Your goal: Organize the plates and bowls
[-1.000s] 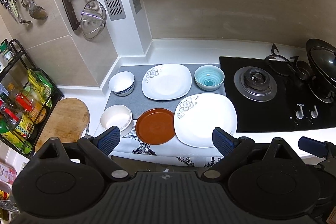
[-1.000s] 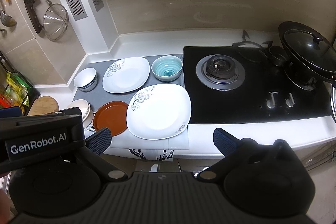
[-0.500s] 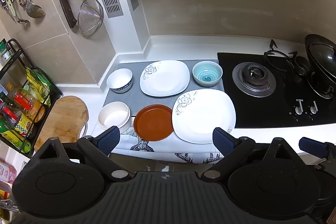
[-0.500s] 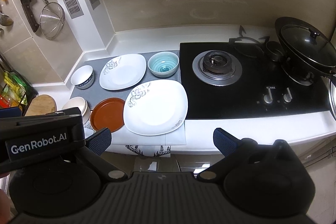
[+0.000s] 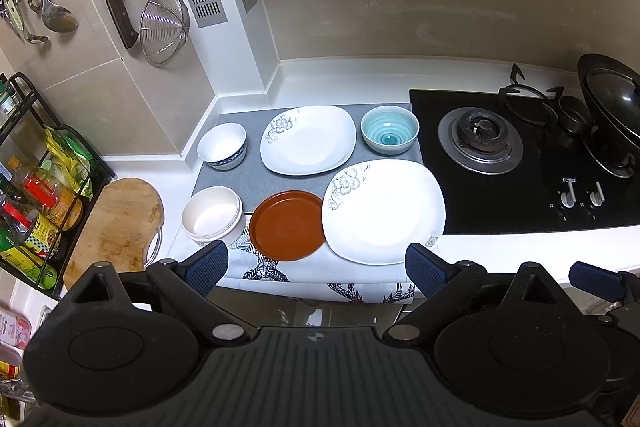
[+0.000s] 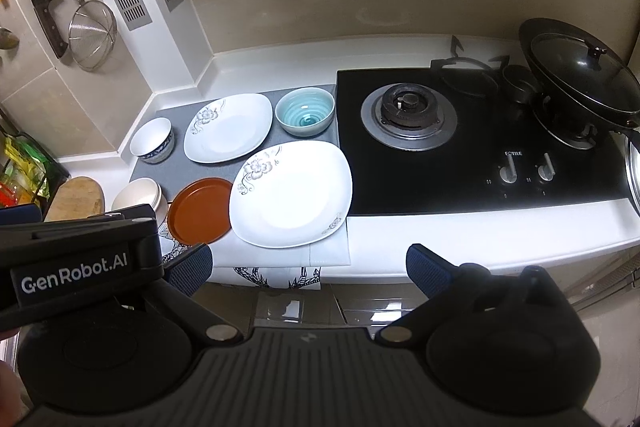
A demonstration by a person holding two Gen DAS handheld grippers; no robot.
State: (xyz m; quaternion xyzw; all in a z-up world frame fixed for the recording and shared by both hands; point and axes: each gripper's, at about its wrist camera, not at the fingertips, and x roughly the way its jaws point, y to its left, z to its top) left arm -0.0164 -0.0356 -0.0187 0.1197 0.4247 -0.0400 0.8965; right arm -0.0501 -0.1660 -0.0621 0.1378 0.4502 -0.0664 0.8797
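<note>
On the counter lie a large white flowered plate [image 5: 384,213] [image 6: 292,193], a smaller white flowered plate [image 5: 308,139] [image 6: 228,127], a brown round plate [image 5: 287,225] [image 6: 200,210], a teal bowl [image 5: 390,135] [image 6: 305,111], a blue-rimmed white bowl [image 5: 222,151] [image 6: 153,145] and stacked cream bowls [image 5: 212,215] [image 6: 138,195]. My left gripper [image 5: 316,269] is open and empty, in front of the counter edge. My right gripper [image 6: 308,267] is open and empty, also short of the counter.
A black gas hob [image 5: 520,163] [image 6: 460,139] with a lidded wok [image 6: 580,75] is on the right. A wooden board [image 5: 116,223] and a bottle rack [image 5: 36,187] are on the left. Utensils and a strainer [image 5: 164,21] hang on the wall.
Both grippers have drawn back and up a little from the counter, so the dishes sit slightly higher and smaller in view. Nothing on the counter has moved.
</note>
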